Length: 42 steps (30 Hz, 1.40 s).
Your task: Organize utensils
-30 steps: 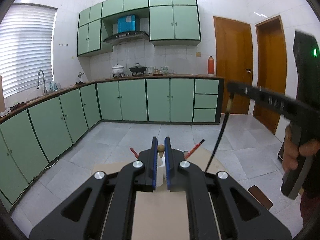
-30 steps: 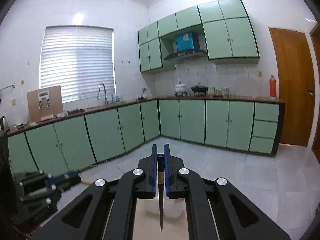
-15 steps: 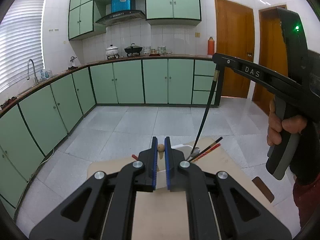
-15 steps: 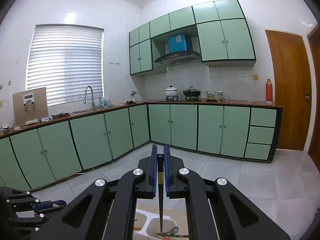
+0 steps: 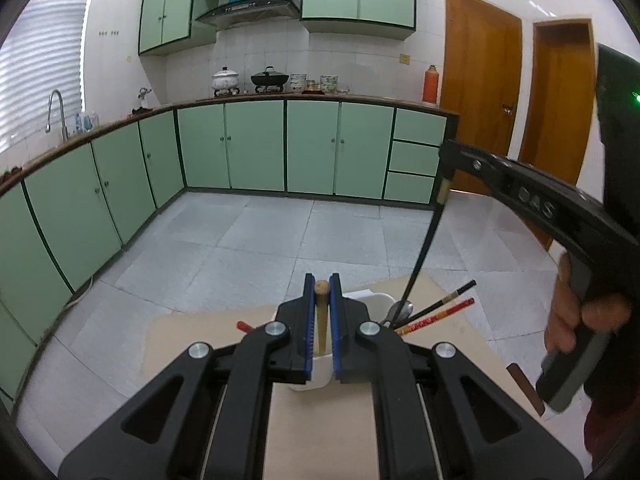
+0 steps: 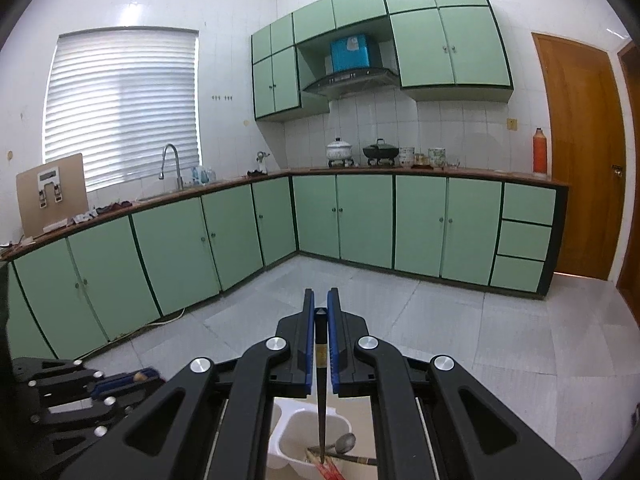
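My left gripper (image 5: pixel 322 316) is clamped on a wooden stick (image 5: pixel 321 320) that stands upright between the blue pads, its lower end hidden behind the jaws above the white holder (image 5: pixel 372 304) on the table (image 5: pixel 320 432). My right gripper (image 6: pixel 321 344) pinches a black chopstick (image 6: pixel 321 400) whose tip hangs down into the holder's compartment, beside a metal spoon (image 6: pixel 344 442) and red chopsticks (image 6: pixel 326 471) cut off by the frame edge. From the left wrist view my right hand (image 5: pixel 580 320) is blurred, and most of the holder sits hidden behind my fingers, so I cannot tell how many compartments it has.
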### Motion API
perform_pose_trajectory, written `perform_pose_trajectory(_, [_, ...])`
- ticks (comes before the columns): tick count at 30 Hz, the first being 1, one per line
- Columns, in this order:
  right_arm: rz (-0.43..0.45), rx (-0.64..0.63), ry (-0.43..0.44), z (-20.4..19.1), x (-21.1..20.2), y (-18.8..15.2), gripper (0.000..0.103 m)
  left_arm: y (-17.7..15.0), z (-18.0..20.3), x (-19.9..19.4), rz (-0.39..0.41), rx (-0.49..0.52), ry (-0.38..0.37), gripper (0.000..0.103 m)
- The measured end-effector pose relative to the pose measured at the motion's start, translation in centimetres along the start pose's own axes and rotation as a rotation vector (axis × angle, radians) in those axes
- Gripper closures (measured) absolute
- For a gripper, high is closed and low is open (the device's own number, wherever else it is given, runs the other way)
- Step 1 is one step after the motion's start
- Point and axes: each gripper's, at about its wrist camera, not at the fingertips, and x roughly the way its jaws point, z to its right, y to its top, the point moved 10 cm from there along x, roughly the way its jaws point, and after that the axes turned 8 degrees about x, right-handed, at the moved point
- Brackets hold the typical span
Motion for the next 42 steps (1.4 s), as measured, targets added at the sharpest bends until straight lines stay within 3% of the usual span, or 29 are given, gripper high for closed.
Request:
perform_pose_trajectory(17, [-0.062,0.007,0.007,0.3,1.3,-2.3,0.097,2.0,-0.7,2.7,0.028,-0.074,0.015,0.095])
perform_pose_trajectory(18, [-0.075,0.006,0.013,0.3,1.5,-2.5,0.096,2.0,-0.8,2.9,0.024,-0.080,0.014,0.087])
perform_pose_trajectory(19, [-0.077,0.010,0.015,0.3,1.5,-2.7,0.090,1.9,-1.0,2.9,0.021,-0.092,0.012,0.079])
perform_pose_trajectory(20, [-0.074,0.013,0.010,0.5,1.4,-2.8,0.084,1.8,-1.2,2.9,0.023,-0.111,0.012,0.061])
perform_pose_trajectory(21, [-0.068,0.016,0.006,0.7,1.2,-2.8,0.074,1.9,-1.4,2.8,0.029,-0.123,0.011,0.056])
perform_pose_trajectory(26, [-0.042,0.038,-0.007,1.6,-0.1,-2.3,0.068,2.2,-2.0,1.4,0.064,-0.139,0.029,0.044])
perform_pose_trajectory(28, [-0.021,0.048,-0.016,2.0,-1.2,-2.0,0.053,2.4,-2.2,0.4,0.082,-0.132,0.050,0.036])
perform_pose_trajectory(30, [0.001,0.050,-0.029,2.4,-2.3,-1.7,0.047,2.5,-2.4,-1.0,0.111,-0.123,0.077,0.028])
perform_pose_trajectory(37, [0.037,0.070,-0.061,3.3,-6.1,-2.0,0.030,2.0,-2.3,-4.7,0.156,-0.122,0.114,0.018])
perform_pose_trajectory(42, [0.028,0.061,-0.065,3.0,-8.5,-3.5,0.026,0.8,-1.9,-7.3,0.170,-0.130,0.123,0.014])
